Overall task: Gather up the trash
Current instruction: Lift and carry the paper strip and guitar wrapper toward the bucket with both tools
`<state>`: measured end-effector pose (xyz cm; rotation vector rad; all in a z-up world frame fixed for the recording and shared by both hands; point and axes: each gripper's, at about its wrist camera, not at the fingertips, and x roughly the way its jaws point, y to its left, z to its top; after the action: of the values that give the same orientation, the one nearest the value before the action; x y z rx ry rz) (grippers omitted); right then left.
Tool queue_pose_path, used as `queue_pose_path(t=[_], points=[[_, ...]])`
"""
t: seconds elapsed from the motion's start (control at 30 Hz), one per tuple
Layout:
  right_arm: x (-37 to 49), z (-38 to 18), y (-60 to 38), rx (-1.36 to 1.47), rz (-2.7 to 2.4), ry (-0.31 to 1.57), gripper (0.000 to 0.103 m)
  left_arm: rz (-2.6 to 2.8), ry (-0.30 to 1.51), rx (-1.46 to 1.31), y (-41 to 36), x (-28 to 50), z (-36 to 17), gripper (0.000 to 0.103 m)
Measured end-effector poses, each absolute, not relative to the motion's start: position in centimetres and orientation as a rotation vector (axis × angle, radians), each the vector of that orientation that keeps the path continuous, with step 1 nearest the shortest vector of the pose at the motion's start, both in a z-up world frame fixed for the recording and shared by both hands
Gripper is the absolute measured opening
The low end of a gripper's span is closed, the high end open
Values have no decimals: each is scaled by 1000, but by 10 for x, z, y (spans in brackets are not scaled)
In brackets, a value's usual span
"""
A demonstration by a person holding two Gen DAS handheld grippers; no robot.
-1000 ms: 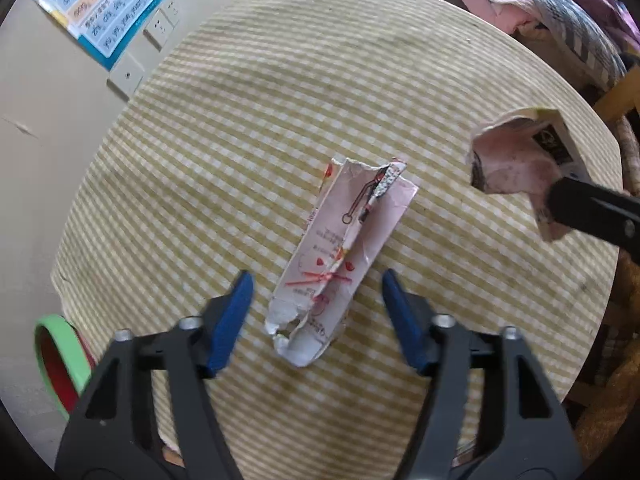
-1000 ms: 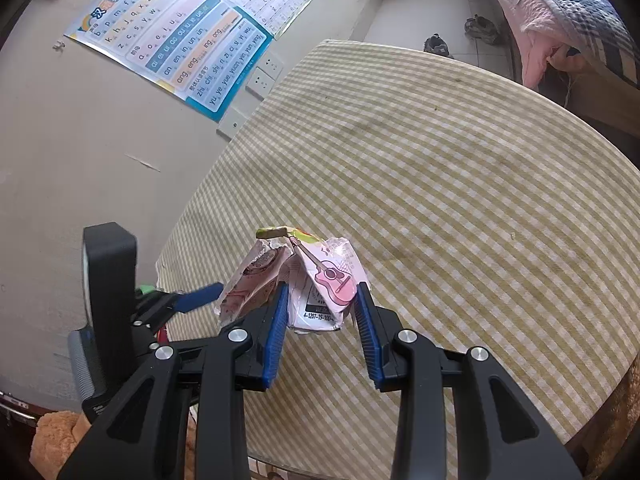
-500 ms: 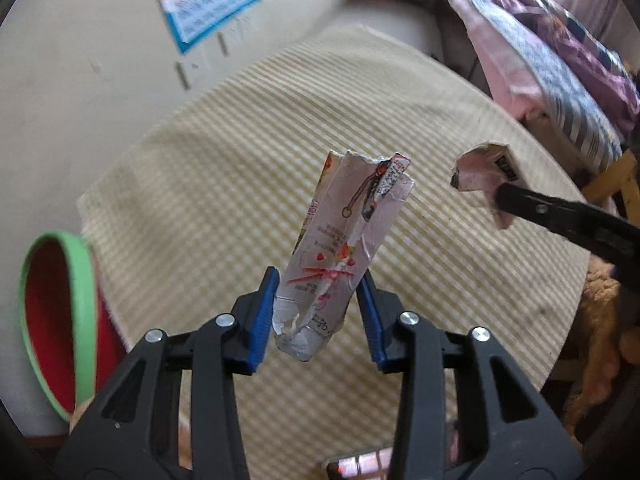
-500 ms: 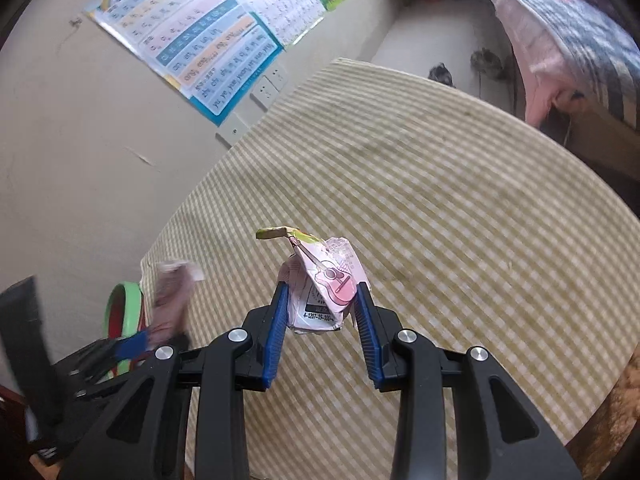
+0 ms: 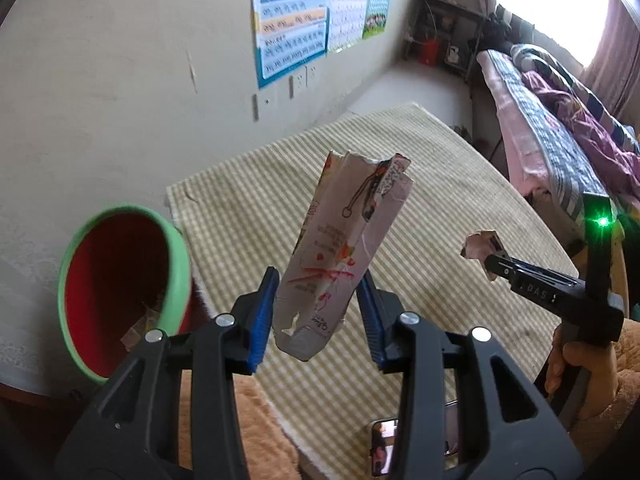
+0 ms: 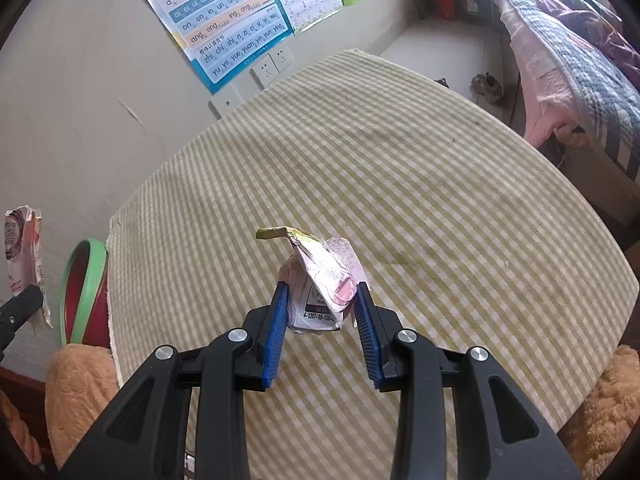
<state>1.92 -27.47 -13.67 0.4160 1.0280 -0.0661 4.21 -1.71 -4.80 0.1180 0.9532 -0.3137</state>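
Note:
My left gripper (image 5: 318, 312) is shut on a flattened pink-and-white carton (image 5: 340, 252) and holds it upright in the air above the table's left edge. The red bin with a green rim (image 5: 120, 292) stands just to the left of it, below table height. My right gripper (image 6: 322, 316) is shut on a crumpled pink carton (image 6: 324, 284) with a green straw, held above the checked tablecloth (image 6: 400, 184). The right gripper and its carton (image 5: 480, 246) also show in the left wrist view. The left carton (image 6: 22, 252) shows at the far left of the right wrist view.
The round table has a yellow-and-white checked cloth (image 5: 440, 220). The bin (image 6: 82, 292) holds some scraps. A wall with posters (image 6: 224, 12) and sockets lies behind. A bed (image 5: 560, 128) stands at the right. Tan plush fabric (image 6: 76, 384) lies at the near edge.
My left gripper closed on the flattened carton, lifted it off the table and swung left toward the bin. My right gripper kept hold of its crumpled carton.

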Motion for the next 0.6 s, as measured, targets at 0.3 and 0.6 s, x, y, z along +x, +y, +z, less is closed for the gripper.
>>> queue_pose_path(t=[0.3,0.6], points=[[15,-87,-221,342,27,949,33,-290,908,71,7,41,-38,38],[22,-44,-165,311,156,898,33,-264,900,26,28,42,-39,38]])
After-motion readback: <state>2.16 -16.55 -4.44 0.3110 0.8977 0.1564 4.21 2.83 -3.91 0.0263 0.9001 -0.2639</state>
